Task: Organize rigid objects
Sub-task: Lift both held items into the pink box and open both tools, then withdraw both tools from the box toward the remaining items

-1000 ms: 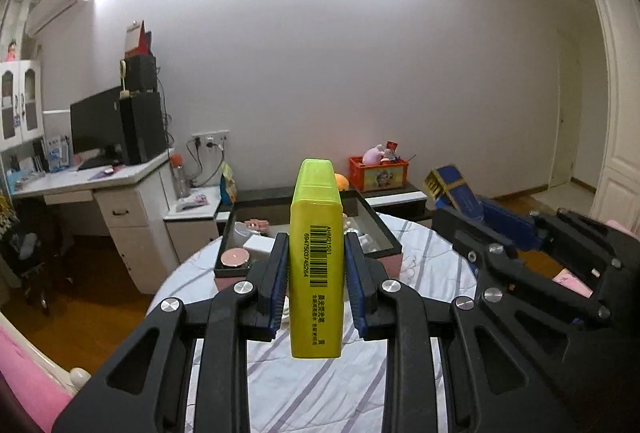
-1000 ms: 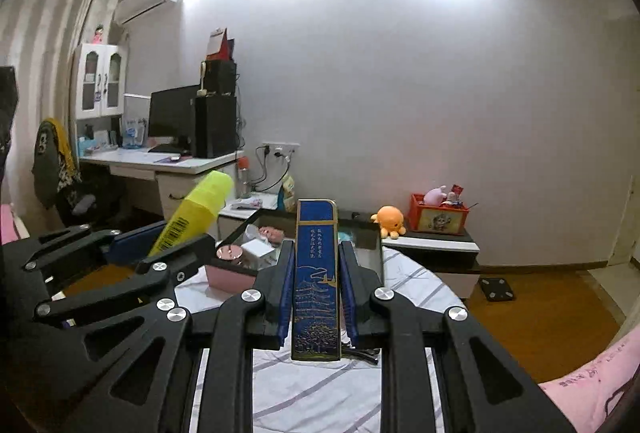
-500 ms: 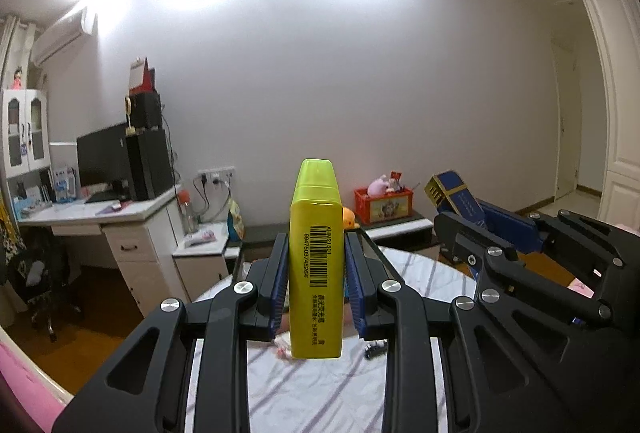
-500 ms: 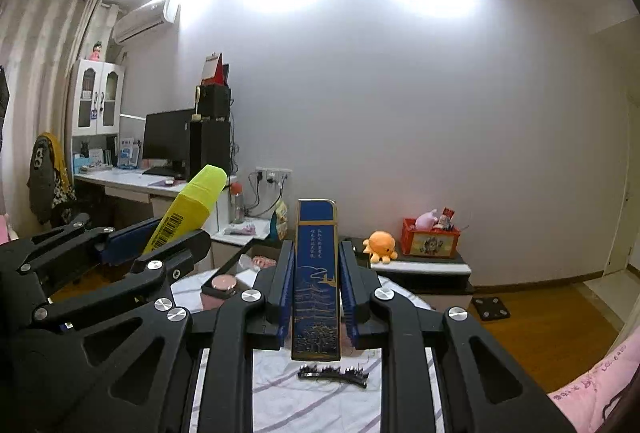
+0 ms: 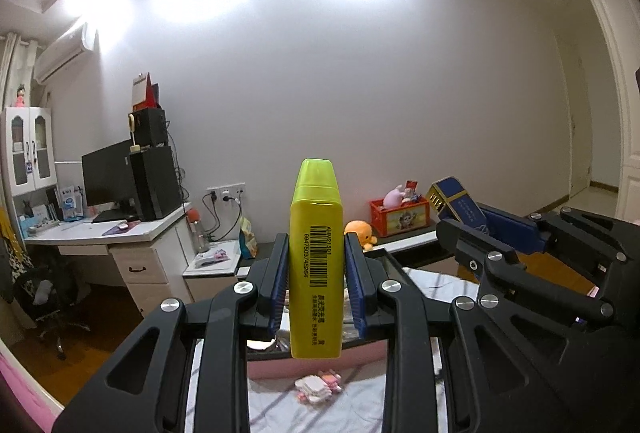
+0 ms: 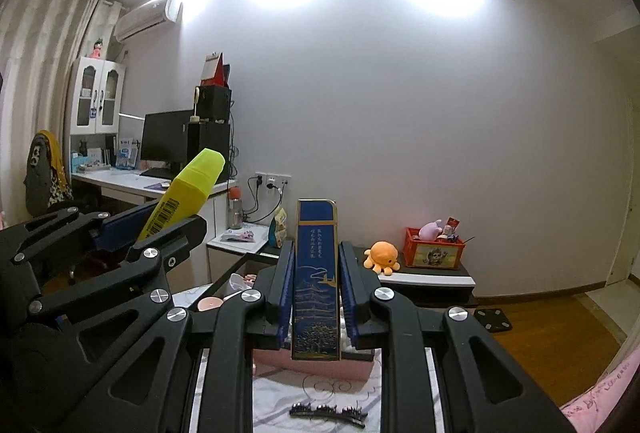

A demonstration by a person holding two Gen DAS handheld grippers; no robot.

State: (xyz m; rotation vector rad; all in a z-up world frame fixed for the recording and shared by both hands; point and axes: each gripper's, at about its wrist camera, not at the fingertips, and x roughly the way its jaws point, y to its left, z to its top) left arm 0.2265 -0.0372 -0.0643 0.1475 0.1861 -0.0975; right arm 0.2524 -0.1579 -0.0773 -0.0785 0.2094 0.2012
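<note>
My left gripper is shut on a yellow highlighter with a barcode, held upright above the table. It also shows in the right wrist view, at the left. My right gripper is shut on a slim blue box with gold drawings, held upright. That box shows at the right of the left wrist view. A pink organizer box with a dark rim stands just beyond both grippers, its inside mostly hidden by them.
A round table with a striped white cloth lies below. On it lie a small pink and white item and a black hair clip. A desk with a monitor stands at the left, a low cabinet with toys behind.
Both grippers have tilted upward and then moved closer to the pink organizer box, which now sits low behind the fingers. Both still hold their objects.
</note>
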